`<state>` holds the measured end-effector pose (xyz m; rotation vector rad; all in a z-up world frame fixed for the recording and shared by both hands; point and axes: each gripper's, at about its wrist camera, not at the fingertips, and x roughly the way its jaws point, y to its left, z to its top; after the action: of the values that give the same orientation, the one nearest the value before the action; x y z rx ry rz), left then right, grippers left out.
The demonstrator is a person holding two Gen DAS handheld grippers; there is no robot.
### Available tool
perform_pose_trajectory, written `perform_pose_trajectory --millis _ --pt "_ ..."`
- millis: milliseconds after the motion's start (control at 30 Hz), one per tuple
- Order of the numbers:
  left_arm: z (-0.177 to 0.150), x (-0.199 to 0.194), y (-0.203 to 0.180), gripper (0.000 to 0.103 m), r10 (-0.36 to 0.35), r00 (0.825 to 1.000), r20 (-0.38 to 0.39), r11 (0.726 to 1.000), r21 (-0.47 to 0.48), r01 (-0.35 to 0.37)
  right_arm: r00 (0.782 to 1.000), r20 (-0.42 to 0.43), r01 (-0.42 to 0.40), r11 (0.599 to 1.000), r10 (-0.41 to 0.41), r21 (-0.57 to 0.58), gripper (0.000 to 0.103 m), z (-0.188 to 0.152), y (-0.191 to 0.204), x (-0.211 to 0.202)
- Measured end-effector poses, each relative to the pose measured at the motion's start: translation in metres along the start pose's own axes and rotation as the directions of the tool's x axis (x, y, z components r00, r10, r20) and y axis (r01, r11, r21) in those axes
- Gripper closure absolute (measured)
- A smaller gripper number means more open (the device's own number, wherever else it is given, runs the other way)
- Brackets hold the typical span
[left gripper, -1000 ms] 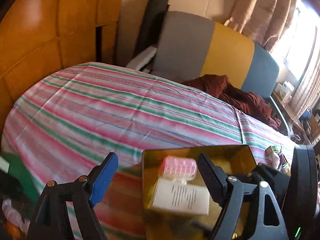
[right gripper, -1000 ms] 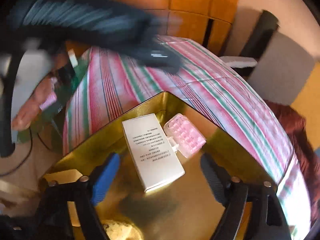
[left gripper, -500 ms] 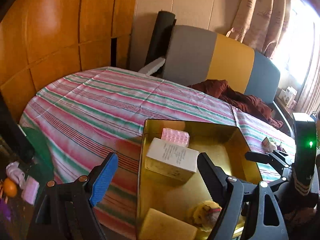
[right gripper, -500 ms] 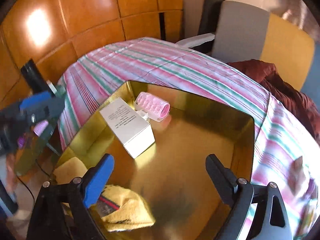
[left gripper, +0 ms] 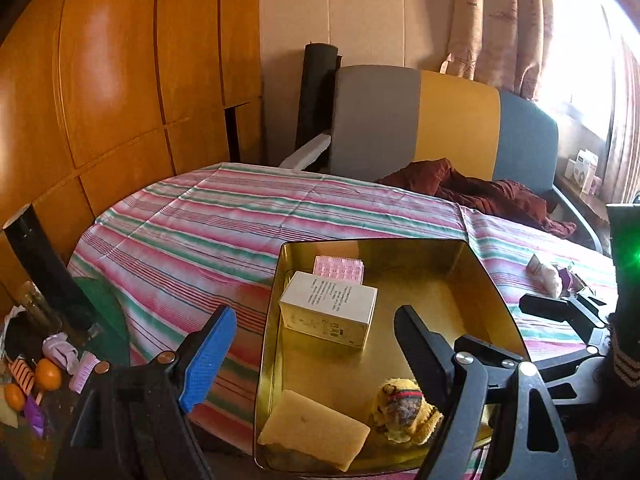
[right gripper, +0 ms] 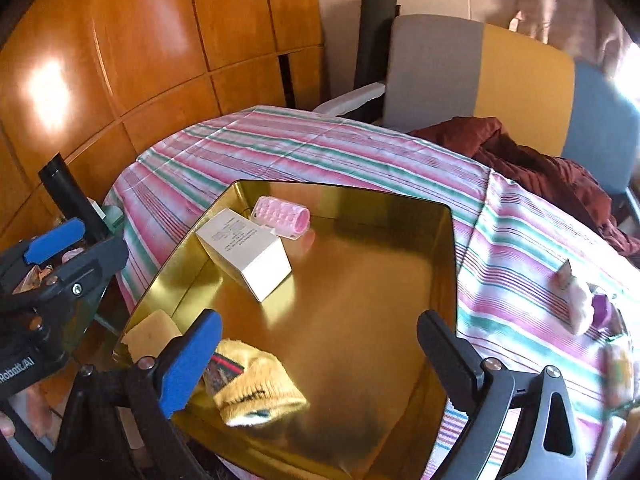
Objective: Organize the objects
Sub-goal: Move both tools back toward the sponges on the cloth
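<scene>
Both tools have drawn back from the gold tin [right gripper: 440,248] since the earlier frames, so all of it shows now, and the right tool [right gripper: 316,356] has just been opening its jaws, which stand wide with nothing between them. The left tool [left gripper: 312,344] is open too and holds nothing. The tin sits on the striped surface [left gripper: 224,224] and already holds four things: a white box [right gripper: 248,254] against the tin's left wall, a pink hair roller [right gripper: 284,218] touching the box's far end in the tin's far left corner, a yellow sponge [right gripper: 150,330] in the near left corner, and a yellow knitted sock [right gripper: 256,392] just beside the sponge along the near edge. The middle and right of the tin are bare. Outside the tin, to its right on the cloth, lie a small pale packet [right gripper: 578,300] and something purple [right gripper: 602,310] just beside it; what they are is too blurred to say. These look like the things left to gather, and they lie to the right of the right tool, clearly nearer to it than to the left one, which sits over the tin's left side. The pale packet's long axis seems to run roughly away from the camera, so a grip across its narrow width would probably suit.
</scene>
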<state>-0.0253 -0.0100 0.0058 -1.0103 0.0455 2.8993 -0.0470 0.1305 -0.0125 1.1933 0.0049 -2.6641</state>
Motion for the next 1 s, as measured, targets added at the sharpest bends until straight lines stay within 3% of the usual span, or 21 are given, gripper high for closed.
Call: perform_pose_trajectory --millis 567,1000 --pt "0.0 0.002 -0.025 0.02 -0.107 0.993 -0.059 0.994 0.025 0.109 0.996 0.053 0.065 0.995 -0.069 0.078 0.002 -0.019 -0.031 -0.025" --pt "-0.004 0.005 -0.048 0.02 -0.127 0.988 -0.086 0.988 0.078 0.134 0.992 0.039 0.116 0.981 -0.124 0.158 0.001 -0.037 -0.066 -0.031"
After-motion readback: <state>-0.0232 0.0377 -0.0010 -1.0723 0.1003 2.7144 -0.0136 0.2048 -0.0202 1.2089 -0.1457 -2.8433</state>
